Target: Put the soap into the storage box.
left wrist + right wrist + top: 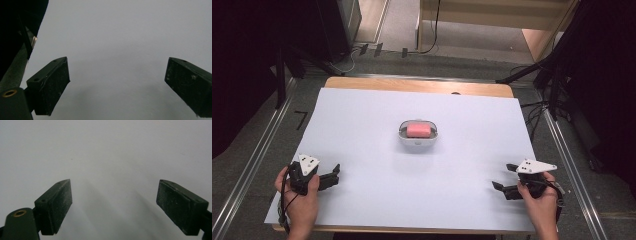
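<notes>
Your left gripper point(333, 176) and right gripper point(500, 180) rest near the surface's point(362, 125) front corners, fingers spread wide and holding nothing. The pink soap point(418, 130) lies in its white dish point(417, 143) mid-surface, well apart from both.

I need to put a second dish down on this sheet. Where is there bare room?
Nearly all of the white sheet is bare: the wide strip between the left gripper and right gripper, and both sides of the soap dish with its pink soap. Only the centre and the near corners are taken.
</notes>
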`<state>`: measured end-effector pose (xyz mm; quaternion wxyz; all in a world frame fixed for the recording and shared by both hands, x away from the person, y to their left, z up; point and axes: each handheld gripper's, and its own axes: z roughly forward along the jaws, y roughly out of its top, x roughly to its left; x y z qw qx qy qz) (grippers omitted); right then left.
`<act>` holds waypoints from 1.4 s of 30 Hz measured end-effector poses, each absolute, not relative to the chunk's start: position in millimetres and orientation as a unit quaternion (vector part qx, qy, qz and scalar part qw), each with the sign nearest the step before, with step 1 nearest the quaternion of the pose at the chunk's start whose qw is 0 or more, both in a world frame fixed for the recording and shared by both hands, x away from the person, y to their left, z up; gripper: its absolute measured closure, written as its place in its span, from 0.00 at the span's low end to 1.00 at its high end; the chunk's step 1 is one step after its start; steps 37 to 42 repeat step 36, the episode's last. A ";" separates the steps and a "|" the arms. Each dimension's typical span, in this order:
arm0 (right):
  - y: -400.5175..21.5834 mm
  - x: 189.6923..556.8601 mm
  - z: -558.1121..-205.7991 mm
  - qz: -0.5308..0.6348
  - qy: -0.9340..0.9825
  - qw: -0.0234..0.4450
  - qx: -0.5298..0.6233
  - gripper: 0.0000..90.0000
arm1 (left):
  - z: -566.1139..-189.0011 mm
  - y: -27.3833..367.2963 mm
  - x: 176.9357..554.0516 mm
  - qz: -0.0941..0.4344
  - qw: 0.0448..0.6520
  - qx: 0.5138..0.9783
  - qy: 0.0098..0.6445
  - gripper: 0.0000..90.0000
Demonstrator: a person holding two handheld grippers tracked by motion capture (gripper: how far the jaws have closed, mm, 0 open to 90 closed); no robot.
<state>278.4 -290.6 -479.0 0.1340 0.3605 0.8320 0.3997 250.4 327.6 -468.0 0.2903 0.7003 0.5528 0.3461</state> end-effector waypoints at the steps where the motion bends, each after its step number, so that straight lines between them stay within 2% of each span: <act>1: -292.7 276.2 -479.2 0.400 0.831 0.135 0.363 0.15 | -468.0 327.6 250.4 0.346 0.290 0.700 0.553 0.07; 19: -320.9 241.4 -486.9 0.440 0.788 0.158 0.401 0.15 | -468.1 327.3 250.3 0.347 0.290 0.701 0.552 0.07; 33: -323.4 230.2 -488.2 0.462 0.764 0.208 0.400 0.16 | -467.8 328.0 250.3 0.345 0.291 0.700 0.554 0.07; 42: -322.0 229.3 -488.2 0.459 0.767 0.210 0.395 0.17 | -467.8 327.9 250.2 0.345 0.291 0.700 0.554 0.07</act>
